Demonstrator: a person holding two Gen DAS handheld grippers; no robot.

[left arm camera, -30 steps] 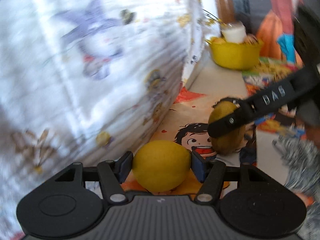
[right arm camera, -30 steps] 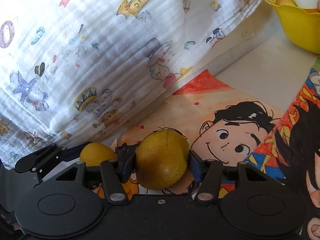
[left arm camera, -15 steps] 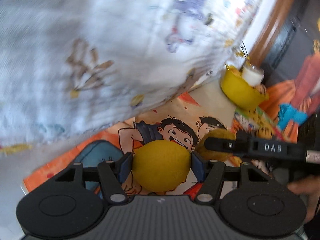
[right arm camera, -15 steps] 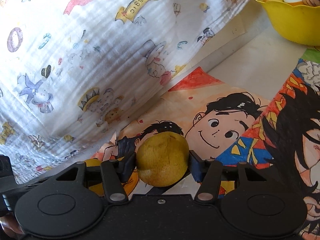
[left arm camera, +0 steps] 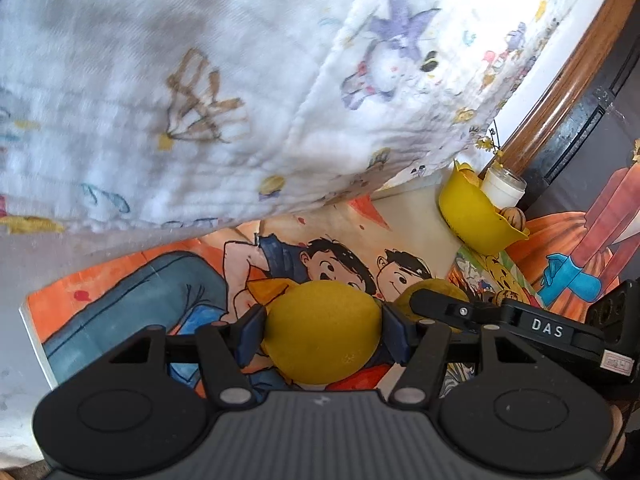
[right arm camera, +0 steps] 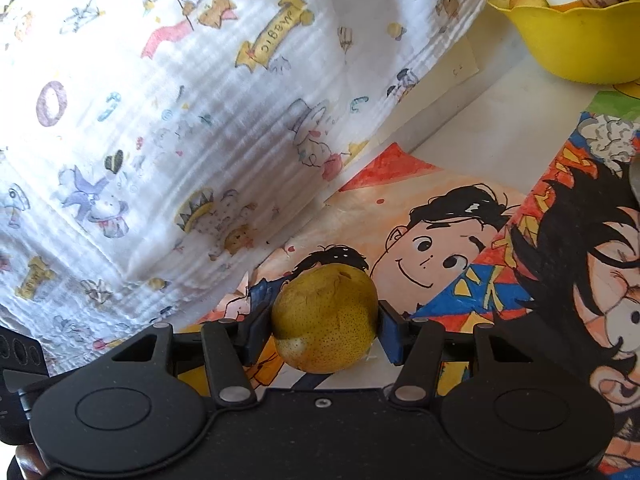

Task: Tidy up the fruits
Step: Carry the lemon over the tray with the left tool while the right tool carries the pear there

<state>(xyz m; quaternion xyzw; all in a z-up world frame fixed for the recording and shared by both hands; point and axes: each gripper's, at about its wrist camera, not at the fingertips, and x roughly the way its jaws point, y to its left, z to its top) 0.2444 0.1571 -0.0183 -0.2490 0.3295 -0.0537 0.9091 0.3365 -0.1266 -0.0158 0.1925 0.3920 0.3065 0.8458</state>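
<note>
Bright backlight through printed cloth point(left arm camera: 240, 80), its left part blurred, fisheye edges bent, corners black

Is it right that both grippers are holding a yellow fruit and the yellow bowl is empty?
Not quite. The yellow bowl isn't empty: the right wrist view shows fruit and a white cup inside. Yes, the left gripper and right gripper each hold a yellow fruit.

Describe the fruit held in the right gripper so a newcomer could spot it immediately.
Start at the cartoon drawings below the printed white cloth. Above them, the right gripper clamps a fruit. It is dull yellow-green and speckled, unlike the smooth bright-yellow one in the left gripper.
</note>
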